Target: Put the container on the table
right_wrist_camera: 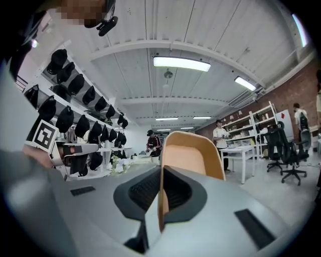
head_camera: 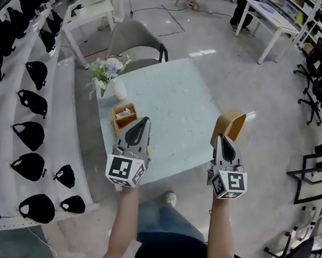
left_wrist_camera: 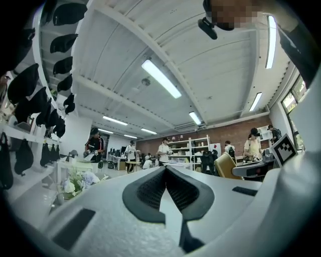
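Note:
A tan, open-topped container (head_camera: 231, 123) hangs over the right front edge of the pale green table (head_camera: 180, 107). My right gripper (head_camera: 224, 139) is shut on its wall. In the right gripper view the thin wall runs down between the two dark pads, and the container (right_wrist_camera: 189, 156) rises beyond my right gripper (right_wrist_camera: 161, 170). My left gripper (head_camera: 143, 122) hovers over the table's front left part, shut with nothing in it. In the left gripper view its pads meet at the tip of the left gripper (left_wrist_camera: 165, 170).
A small wooden box (head_camera: 124, 116) with items in it sits on the table just beyond the left gripper. A white vase of flowers (head_camera: 111, 77) stands at the table's far left corner. A grey chair (head_camera: 137, 44) is behind the table. Shelves of black caps (head_camera: 30, 134) line the left.

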The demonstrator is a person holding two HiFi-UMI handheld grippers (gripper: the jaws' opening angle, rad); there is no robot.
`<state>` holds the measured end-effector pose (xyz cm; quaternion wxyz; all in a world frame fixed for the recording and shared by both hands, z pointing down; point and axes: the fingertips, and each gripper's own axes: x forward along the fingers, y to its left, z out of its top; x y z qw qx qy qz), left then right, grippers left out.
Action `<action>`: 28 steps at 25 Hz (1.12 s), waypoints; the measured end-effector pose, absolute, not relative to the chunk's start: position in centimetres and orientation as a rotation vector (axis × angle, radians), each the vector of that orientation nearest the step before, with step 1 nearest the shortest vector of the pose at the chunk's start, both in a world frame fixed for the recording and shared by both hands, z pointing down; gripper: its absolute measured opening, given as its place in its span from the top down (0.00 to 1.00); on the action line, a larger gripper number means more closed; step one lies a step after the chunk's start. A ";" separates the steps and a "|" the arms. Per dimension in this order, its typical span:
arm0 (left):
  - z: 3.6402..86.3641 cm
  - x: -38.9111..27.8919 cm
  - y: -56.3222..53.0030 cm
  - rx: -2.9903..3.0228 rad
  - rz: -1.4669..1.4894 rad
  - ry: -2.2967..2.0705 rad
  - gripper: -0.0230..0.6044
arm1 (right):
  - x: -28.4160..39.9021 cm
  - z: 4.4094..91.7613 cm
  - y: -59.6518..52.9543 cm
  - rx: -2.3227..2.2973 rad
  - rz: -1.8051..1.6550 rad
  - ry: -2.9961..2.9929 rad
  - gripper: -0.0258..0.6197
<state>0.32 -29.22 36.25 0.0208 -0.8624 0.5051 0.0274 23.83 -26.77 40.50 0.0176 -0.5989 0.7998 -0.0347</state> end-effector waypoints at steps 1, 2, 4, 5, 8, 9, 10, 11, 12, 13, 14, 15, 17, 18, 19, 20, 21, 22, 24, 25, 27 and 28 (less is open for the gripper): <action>36.3 0.5 -29.7 -2.673 0.085 1.570 0.95 | 24.0 40.5 -27.4 -1.859 -0.109 2.487 0.94; 36.3 0.6 -30.2 -2.673 0.084 1.573 0.95 | 24.2 40.5 -27.9 -1.857 -0.111 2.488 0.94; 36.6 0.8 -31.0 -2.673 0.077 1.576 0.95 | 24.3 40.7 -28.7 -1.856 -0.114 2.493 0.94; 36.7 0.9 -31.5 -2.674 0.076 1.577 0.95 | 24.3 40.8 -29.1 -1.857 -0.115 2.497 0.94; 36.6 1.6 -33.1 -2.683 0.073 1.563 0.95 | 24.4 40.7 -30.1 -1.864 -0.113 2.506 0.94; 36.5 2.0 -33.6 -2.689 0.071 1.551 0.95 | 24.6 40.5 -30.4 -1.868 -0.111 2.505 0.94; 36.4 2.4 -34.2 -2.694 0.071 1.539 0.95 | 24.8 40.3 -30.7 -1.873 -0.108 2.503 0.94; 36.2 2.9 -34.7 -2.700 0.072 1.530 0.95 | 25.0 40.0 -31.1 -1.876 -0.104 2.501 0.94; 36.1 3.2 -35.2 -2.705 0.074 1.522 0.95 | 25.1 39.8 -31.5 -1.878 -0.098 2.501 0.94; 36.0 3.6 -35.6 -2.711 0.072 1.512 0.95 | 25.3 39.6 -31.9 -1.881 -0.091 2.500 0.94; 35.9 4.1 -36.0 -2.717 0.066 1.499 0.95 | 25.5 39.4 -32.4 -1.886 -0.088 2.496 0.94; 35.9 4.4 -36.5 -2.722 0.058 1.489 0.95 | 25.7 39.3 -32.9 -1.891 -0.087 2.492 0.94; 35.8 5.0 -37.4 -2.730 0.056 1.482 0.95 | 25.9 39.2 -33.9 -1.893 -0.087 2.495 0.94; 35.7 5.2 -38.0 -2.730 0.058 1.483 0.95 | 25.8 39.2 -34.4 -1.890 -0.084 2.502 0.94; 35.6 5.4 -38.6 -2.730 0.060 1.486 0.95 | 25.8 39.2 -35.0 -1.885 -0.082 2.511 0.94; 35.6 5.7 -39.3 -2.730 0.062 1.487 0.95 | 25.7 39.2 -35.7 -1.879 -0.081 2.522 0.94; 35.6 6.0 -40.1 -2.731 0.062 1.490 0.95 | 25.6 39.2 -36.5 -1.875 -0.080 2.535 0.94; 35.7 6.3 -40.9 -2.733 0.061 1.493 0.95 | 25.5 39.4 -37.3 -1.870 -0.080 2.551 0.94; 36.0 6.9 -42.7 -2.734 0.057 1.501 0.95 | 25.2 39.7 -39.2 -1.856 -0.081 2.589 0.94; 36.2 7.2 -43.8 -2.735 0.053 1.506 0.95 | 25.0 40.0 -40.3 -1.849 -0.082 2.611 0.94; 36.8 7.7 -46.1 -2.738 0.045 1.518 0.95 | 24.7 40.6 -42.8 -1.833 -0.077 2.660 0.94; 37.2 7.9 -47.4 -2.741 0.042 1.525 0.95 | 24.5 41.1 -44.0 -1.826 -0.071 2.686 0.94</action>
